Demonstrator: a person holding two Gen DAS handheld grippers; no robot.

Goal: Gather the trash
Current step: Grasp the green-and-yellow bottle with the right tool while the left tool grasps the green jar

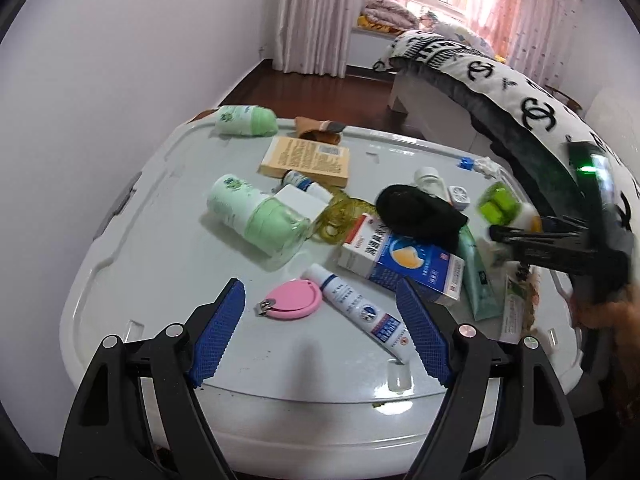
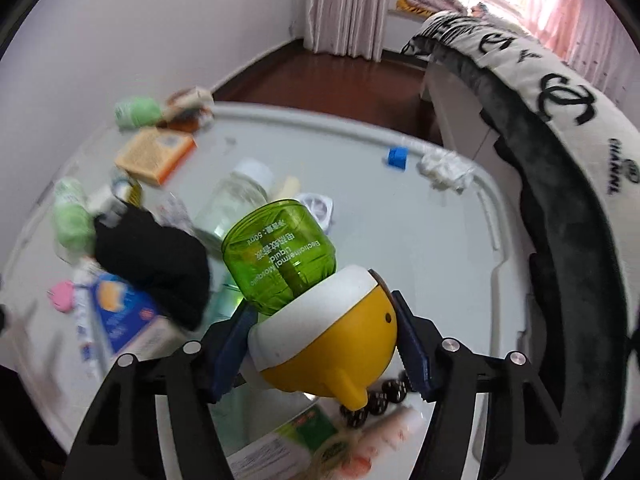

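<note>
My right gripper (image 2: 324, 344) is shut on a mosquito repellent device (image 2: 320, 340), a yellow and white heater with a green liquid bottle (image 2: 276, 256), held above the white table (image 2: 420, 248). The same device (image 1: 504, 208) and right gripper (image 1: 520, 236) show at the right of the left wrist view. My left gripper (image 1: 320, 324) is open and empty above the table's near edge, over a pink round nail-clipper case (image 1: 294, 298) and a white and blue tube (image 1: 360, 312). A crumpled white tissue (image 2: 444, 170) lies at the far right edge.
The table (image 1: 160, 260) holds a blue medicine box (image 1: 404, 260), a black cloth (image 1: 420, 210), two green bottles (image 1: 256, 212), a tan box (image 1: 306, 156), a green tube (image 1: 478, 276) and snack wrappers (image 2: 320, 440). A bed with a patterned blanket (image 1: 520, 92) stands right.
</note>
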